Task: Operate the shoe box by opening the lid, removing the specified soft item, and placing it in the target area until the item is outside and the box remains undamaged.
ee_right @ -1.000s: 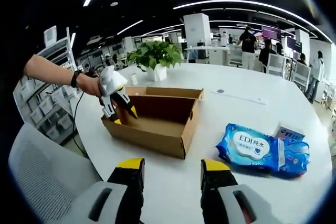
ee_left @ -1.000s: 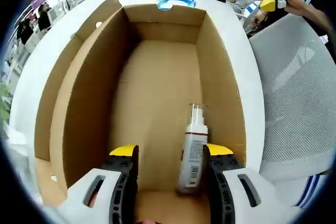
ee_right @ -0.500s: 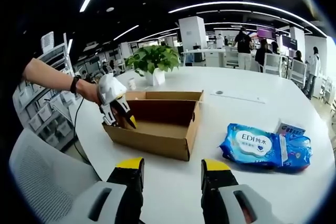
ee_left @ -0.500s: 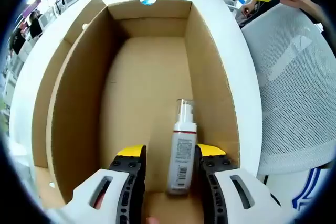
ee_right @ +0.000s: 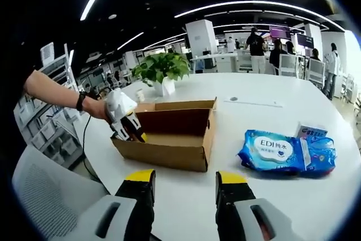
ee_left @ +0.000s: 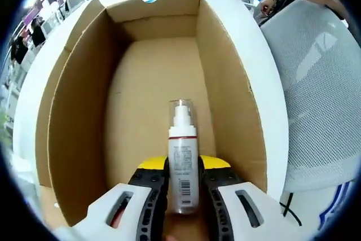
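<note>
At lower centre of the left gripper view, the left gripper (ee_left: 183, 169) clamps a bottle (ee_left: 183, 156) inside the open box (ee_left: 73, 100), while the right gripper (ee_right: 183, 180) hangs open above the table (ee_right: 259, 105).

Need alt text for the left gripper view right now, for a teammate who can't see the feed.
The left gripper, its yellow-tipped jaws closed on a white pump bottle, reaches into an open cardboard shoe box. The bottle lies lengthwise on the box floor, clear cap pointing away from the camera. A white table and a grey mesh chair lie to the right.
</note>
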The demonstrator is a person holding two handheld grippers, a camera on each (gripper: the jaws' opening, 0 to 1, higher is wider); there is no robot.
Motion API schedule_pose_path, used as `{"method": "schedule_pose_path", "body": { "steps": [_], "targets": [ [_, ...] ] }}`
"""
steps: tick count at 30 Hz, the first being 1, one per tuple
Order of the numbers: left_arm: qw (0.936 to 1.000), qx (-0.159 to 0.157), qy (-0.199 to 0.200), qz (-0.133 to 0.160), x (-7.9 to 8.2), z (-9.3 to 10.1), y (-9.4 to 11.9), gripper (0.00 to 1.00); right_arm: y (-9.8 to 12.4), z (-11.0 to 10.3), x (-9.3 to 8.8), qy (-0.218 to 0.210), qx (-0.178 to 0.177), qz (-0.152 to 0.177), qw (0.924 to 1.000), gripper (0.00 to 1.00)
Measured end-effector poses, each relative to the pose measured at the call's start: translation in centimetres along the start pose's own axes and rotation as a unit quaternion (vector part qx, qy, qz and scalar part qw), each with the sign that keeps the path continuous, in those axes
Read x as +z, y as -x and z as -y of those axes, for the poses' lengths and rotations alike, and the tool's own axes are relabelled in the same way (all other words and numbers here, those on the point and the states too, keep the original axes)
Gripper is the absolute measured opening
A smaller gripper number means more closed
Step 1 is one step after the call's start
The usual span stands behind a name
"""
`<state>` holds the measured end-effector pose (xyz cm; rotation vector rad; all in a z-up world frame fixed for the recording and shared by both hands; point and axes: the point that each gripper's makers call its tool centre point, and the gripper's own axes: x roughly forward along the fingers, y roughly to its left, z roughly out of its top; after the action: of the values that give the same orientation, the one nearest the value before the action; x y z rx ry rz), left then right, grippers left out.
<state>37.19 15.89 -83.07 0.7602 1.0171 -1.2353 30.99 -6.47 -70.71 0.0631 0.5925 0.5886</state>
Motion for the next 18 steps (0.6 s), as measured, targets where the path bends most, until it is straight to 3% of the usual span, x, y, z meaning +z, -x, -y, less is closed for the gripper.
{"method": "schedule_pose_path", "body": {
  "steps": [9, 12, 18],
  "targets": [
    [0.9967, 0.048, -0.015, 0.063, 2.4, -0.6, 3.8, 0.19, -0.7, -1.2, 0.5, 0.012, 0.029, -0.001, 0.9995, 0.39],
    [0.9937, 0.047, -0.014, 0.1, 4.1, 0.0, 5.3, 0.19, -1.1, -2.2, 1.0, 0.028, 0.049, 0.0, 0.9984, 0.39],
    [0.9889, 0.035, -0.024, 0.142, 6.8, 1.9, 7.2, 0.19, -1.7, -3.7, 1.8, 0.053, 0.08, -0.001, 0.9954, 0.38]
  ]
}}
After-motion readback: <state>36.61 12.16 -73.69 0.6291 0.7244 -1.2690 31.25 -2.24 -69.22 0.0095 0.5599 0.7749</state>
